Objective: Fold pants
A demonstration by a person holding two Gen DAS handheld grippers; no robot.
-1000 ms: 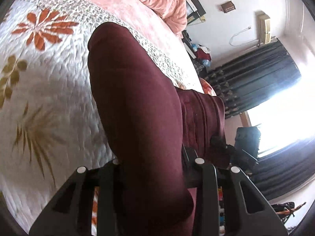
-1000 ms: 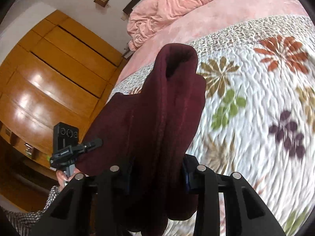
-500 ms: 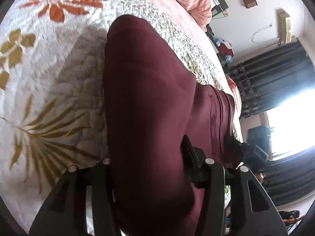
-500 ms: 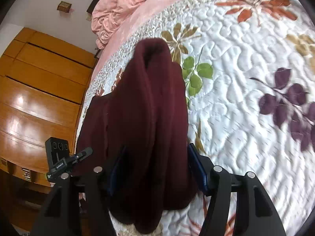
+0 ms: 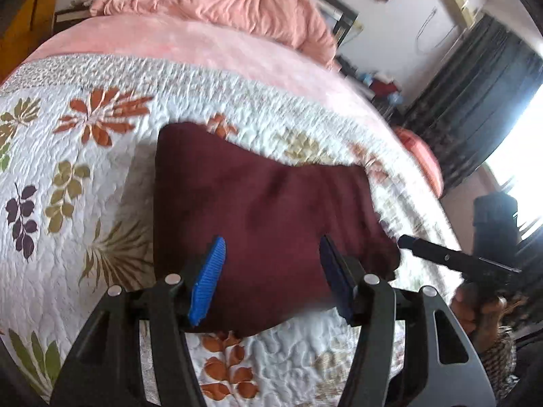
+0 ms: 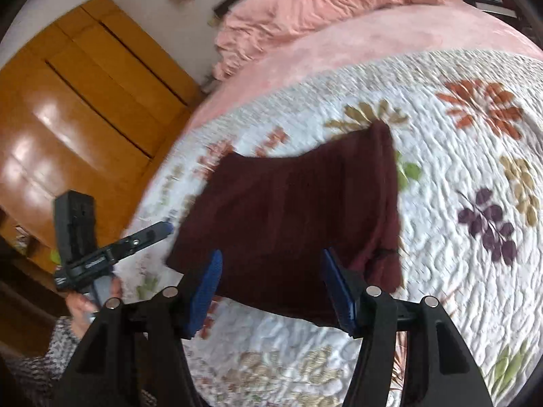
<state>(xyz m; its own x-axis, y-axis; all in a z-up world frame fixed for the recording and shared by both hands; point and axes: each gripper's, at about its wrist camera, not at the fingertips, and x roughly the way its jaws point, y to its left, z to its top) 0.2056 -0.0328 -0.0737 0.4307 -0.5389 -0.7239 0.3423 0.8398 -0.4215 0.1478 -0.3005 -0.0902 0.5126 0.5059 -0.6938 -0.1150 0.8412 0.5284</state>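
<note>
Soft, limp maroon pants (image 5: 264, 210) lie folded on the quilt (image 5: 68, 156); both grippers' jaws gape empty, the left gripper (image 5: 269, 278) widening. Best pinched at corners.

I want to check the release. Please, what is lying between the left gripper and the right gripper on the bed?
The folded maroon pants lie between them on the floral quilt, seen in both wrist views. The left gripper, jaws opening, and right gripper grip nothing.

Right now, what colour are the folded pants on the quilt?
Dark maroon, plain with no pattern: the pants show best in the left wrist view.
</note>
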